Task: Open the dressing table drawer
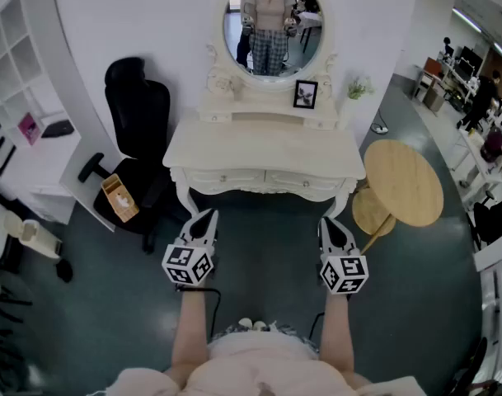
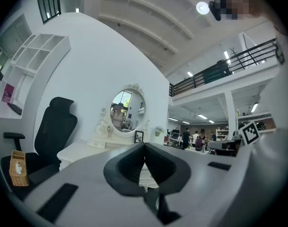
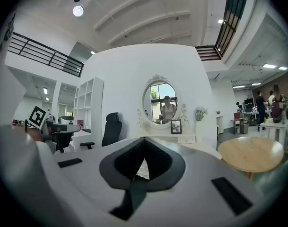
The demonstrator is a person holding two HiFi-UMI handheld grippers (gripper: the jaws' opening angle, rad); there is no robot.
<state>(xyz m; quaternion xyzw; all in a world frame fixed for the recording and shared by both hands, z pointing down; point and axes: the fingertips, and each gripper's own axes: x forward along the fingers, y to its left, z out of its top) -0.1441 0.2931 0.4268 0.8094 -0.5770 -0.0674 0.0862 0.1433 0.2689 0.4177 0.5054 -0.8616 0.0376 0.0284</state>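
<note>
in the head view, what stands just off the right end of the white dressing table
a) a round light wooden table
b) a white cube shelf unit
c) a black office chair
a: the round light wooden table stands by the right end of the white dressing table, while the black office chair is at its left end.

This is a big open-plan office hall with a mock bedroom corner staged inside it. A white dressing table [image 1: 263,151] with an oval mirror [image 1: 271,27] stands against a bare white partition wall [image 1: 135,15]. A black office chair [image 1: 139,110] and a white shelf unit [image 1: 20,56] fill the left of the frame. At the right edge are people [image 1: 487,96] among work desks [image 1: 461,68]. A mezzanine railing [image 2: 229,67] and strip lights [image 3: 271,66] run overhead.
</note>
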